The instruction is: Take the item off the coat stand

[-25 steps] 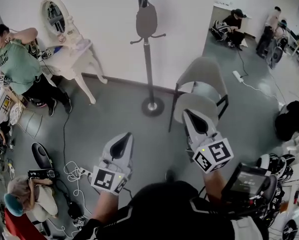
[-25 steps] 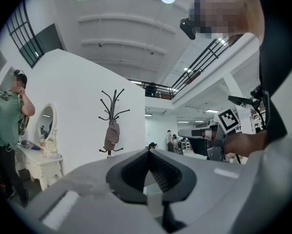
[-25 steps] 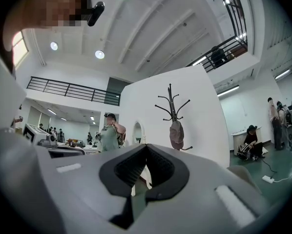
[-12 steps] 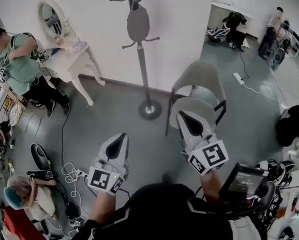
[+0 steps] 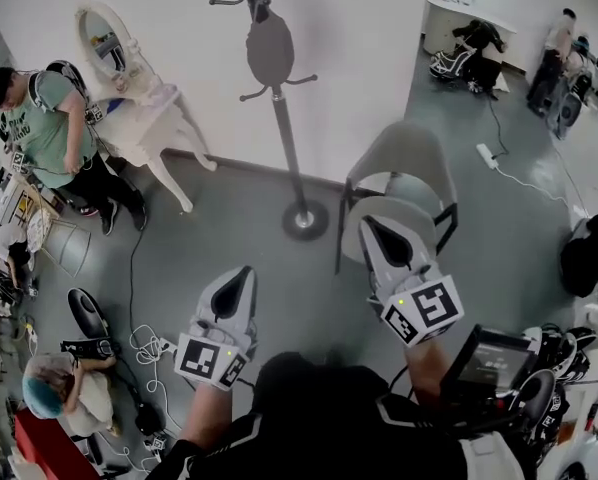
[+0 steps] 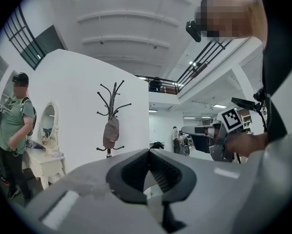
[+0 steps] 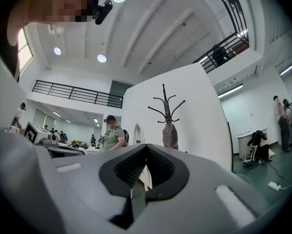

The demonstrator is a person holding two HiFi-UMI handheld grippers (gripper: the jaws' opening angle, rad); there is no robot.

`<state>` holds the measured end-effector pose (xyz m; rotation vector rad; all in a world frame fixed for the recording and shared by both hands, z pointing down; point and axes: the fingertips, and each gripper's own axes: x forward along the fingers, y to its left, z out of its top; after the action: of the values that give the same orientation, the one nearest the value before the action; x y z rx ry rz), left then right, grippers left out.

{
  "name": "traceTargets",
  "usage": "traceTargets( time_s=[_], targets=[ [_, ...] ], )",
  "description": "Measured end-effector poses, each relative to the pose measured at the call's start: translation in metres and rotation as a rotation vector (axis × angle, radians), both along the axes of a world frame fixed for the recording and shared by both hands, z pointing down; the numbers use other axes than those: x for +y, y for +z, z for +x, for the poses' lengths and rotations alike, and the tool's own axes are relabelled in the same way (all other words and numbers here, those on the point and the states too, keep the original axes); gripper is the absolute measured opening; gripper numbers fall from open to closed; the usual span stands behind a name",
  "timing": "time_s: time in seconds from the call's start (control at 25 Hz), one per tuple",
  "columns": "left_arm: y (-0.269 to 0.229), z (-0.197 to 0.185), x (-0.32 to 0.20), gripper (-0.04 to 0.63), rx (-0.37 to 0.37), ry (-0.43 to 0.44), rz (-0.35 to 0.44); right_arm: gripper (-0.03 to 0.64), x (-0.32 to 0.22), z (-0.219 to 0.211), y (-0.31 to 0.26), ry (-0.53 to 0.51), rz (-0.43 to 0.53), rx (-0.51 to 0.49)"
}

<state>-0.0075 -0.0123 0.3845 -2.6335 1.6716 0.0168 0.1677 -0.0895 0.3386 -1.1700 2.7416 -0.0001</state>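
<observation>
A black coat stand (image 5: 283,138) rises from a round base on the grey floor, close to the white wall. A dark grey-brown item (image 5: 269,48) hangs high on its pole, below the top hooks. My left gripper (image 5: 241,279) and right gripper (image 5: 375,228) are both held level and short of the stand, apart from it. Each is shut, tips together, nothing between them. In the left gripper view the item (image 6: 110,133) hangs ahead, left of the shut left gripper (image 6: 149,151). In the right gripper view the item (image 7: 170,135) shows just right of the shut right gripper (image 7: 146,145).
A grey chair (image 5: 404,163) stands right of the stand, just beyond my right gripper. A white dressing table with an oval mirror (image 5: 139,103) is at the left, a person in a green shirt (image 5: 49,128) beside it. Cables (image 5: 144,348) and seated people fill the left floor.
Both grippers have drifted a little across the floor with the person, jaws still shut. More of the stand's top hooks show. The person in green has stepped and turned beside the table.
</observation>
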Motion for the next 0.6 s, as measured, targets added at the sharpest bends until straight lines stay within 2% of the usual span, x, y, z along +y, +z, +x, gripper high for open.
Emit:
traceTargets(
  time_s=[0.28, 0.6],
  targets=[
    [0.0, -0.003, -0.019, -0.009, 0.0, 0.02, 0.0, 0.009, -0.017, -0.006, 0.006, 0.014, -0.007, 0.006],
    [0.0, -0.032, -0.048, -0.009, 0.011, 0.042, 0.001, 0.009, -0.04, -0.036, -0.001, 0.031, 0.002, 0.025]
  ],
)
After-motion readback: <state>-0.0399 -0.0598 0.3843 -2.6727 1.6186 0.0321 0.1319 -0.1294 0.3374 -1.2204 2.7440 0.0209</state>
